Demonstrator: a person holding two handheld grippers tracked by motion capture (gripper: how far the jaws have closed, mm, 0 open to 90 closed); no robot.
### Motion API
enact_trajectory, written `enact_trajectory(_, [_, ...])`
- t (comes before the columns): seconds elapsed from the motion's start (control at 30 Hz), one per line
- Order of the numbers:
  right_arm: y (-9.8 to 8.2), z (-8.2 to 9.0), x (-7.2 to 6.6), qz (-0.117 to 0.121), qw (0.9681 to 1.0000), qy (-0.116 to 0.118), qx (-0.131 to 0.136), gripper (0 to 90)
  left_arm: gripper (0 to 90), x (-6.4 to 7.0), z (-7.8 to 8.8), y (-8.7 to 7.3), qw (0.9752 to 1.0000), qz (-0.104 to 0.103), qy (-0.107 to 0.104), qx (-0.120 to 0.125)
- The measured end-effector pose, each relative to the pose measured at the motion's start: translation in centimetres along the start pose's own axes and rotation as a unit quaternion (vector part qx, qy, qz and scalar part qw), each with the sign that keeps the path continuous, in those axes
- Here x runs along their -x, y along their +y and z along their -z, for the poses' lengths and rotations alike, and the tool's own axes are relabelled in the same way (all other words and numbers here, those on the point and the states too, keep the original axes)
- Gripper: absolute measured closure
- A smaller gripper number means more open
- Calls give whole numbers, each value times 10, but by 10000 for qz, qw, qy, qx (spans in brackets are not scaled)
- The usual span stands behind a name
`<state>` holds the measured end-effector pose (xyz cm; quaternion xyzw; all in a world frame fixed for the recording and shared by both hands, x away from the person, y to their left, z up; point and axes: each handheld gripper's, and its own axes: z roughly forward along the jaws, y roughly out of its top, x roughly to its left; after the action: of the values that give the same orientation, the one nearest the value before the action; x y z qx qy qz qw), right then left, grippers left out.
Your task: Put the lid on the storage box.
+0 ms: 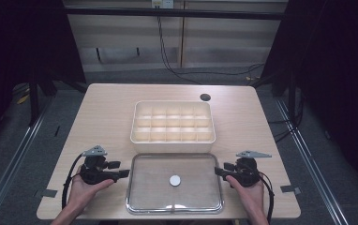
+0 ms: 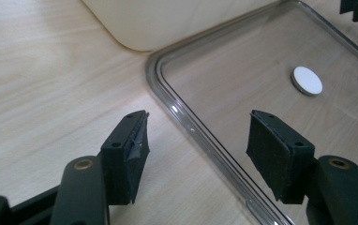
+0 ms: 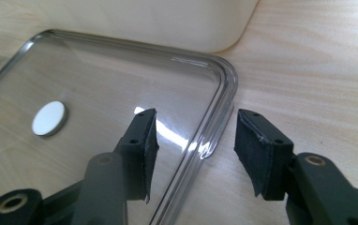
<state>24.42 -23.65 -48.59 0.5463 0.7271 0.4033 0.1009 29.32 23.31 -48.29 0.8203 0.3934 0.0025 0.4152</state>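
Pale wood forms the table, with a small dark round grommet near its far edge. At the table's middle sits a cream plastic organiser box, divided into a grid of compartments. Just near of it, almost touching its near wall, a clear rectangular lid with rounded corners lies flat on the table, and a small white disc sits at its centre.

At the lid's left edge the left gripper is held in the person's left hand; in the left gripper view its jaws stand wide apart, straddling the lid's raised rim, gripping nothing. At the lid's right edge the right gripper is held in the right hand, jaws likewise wide in the right gripper view, one over the lid, one over bare wood, the rim between them.
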Motion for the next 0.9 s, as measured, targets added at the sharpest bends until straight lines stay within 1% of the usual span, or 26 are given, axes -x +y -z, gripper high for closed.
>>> enact_trajectory(0.03, [0, -2, 0, 37, 10000, -49, -6, 491, 385, 0, -3, -1, 9999, 77, -29, -85])
enact_trajectory(0.07, [1, -3, 0, 28, 10000, -59, -5, 491, 385, 0, -3, -1, 9999, 77, -29, -85])
enact_trajectory(0.1, [1, -5, 1, 14, 10000, -39, 6, 491, 399, 1, -6, -1, 9999, 117, 14, -124])
enact_trajectory(0.17, [2, -8, 1, 4, 10000, -79, -27, 491, 411, 1, -8, -1, 9999, 94, 18, -122])
enact_trajectory(0.23, [2, -11, 0, 12, 9999, -121, -70, 492, 411, 0, -10, -1, 9998, 119, -37, -147])
enact_trajectory(0.3, [3, -14, 0, 45, 9998, -180, -63, 513, 412, 0, -12, -1, 9998, 129, -38, -164])
enact_trajectory(0.4, [4, -15, -1, 40, 9997, -234, -7, 514, 412, 3, -16, -1, 9996, 62, -80, -266])
enact_trajectory(0.43, [3, -16, -2, 81, 9996, -251, -61, 514, 427, 4, -17, -1, 9996, 32, -80, -283])
enact_trajectory(0.47, [3, -17, -2, 87, 9996, -269, -77, 514, 456, 7, -20, 0, 9995, 35, -158, -287])
enact_trajectory(0.5, [3, -17, -2, 87, 9996, -269, -77, 514, 490, 7, -20, 0, 9995, 35, -158, -287])
enact_trajectory(0.57, [3, -17, -2, 107, 9994, -302, -91, 513, 495, 10, -22, 1, 9993, -31, -99, -352])
enact_trajectory(0.63, [3, -18, -2, 91, 9993, -342, -127, 514, 495, 13, -25, 2, 9993, -34, -119, -358])
enact_trajectory(0.73, [2, -19, -3, 222, 9989, -372, -195, 546, 489, 15, -26, 2, 9990, -122, -83, -413])
enact_trajectory(0.8, [1, -21, -3, 265, 9985, -409, -262, 548, 521, 15, -26, 1, 9990, -144, -51, -413])
enact_trajectory(0.83, [1, -21, -3, 265, 9985, -409, -262, 548, 542, 15, -26, 1, 9990, -144, -51, -413])
enact_trajectory(0.87, [1, -22, -4, 250, 9985, -425, -254, 551, 542, 14, -26, 1, 9990, -144, -63, -414])
enact_trajectory(0.9, [1, -22, -5, 248, 9984, -431, -280, 551, 548, 14, -26, 1, 9991, -95, -64, -407])
